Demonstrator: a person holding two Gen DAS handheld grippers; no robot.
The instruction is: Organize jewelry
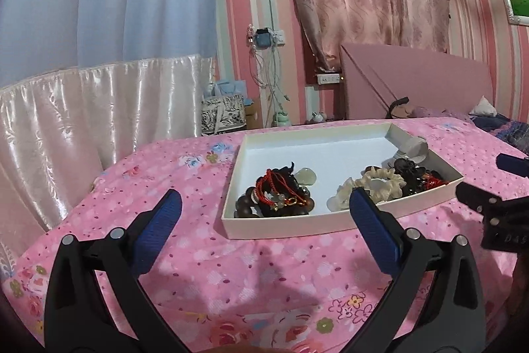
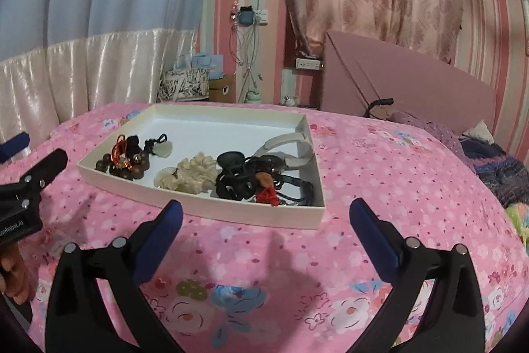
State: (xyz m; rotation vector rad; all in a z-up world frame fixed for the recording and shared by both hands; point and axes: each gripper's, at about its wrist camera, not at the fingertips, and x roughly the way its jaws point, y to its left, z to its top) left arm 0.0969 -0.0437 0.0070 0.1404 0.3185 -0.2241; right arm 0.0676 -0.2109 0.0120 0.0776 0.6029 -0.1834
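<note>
A shallow white box (image 2: 314,187) lies on the pink floral bedspread (image 2: 380,174), its long axis running left to right across both views. Inside sit a dark bead bracelet with red cord (image 1: 274,197) at the left, a cream scrunchie (image 2: 196,174) in the middle, and black hair clips (image 2: 238,177) with a red tassel (image 2: 266,196) at the right; the far half of the box is bare. The left gripper (image 1: 264,214) and right gripper (image 2: 264,220) hover near the box's front edge, fingers spread wide and empty. Writing on the left gripper's body is partly legible, ending "Robot.AI". Open bedspread surrounds the box.
</note>
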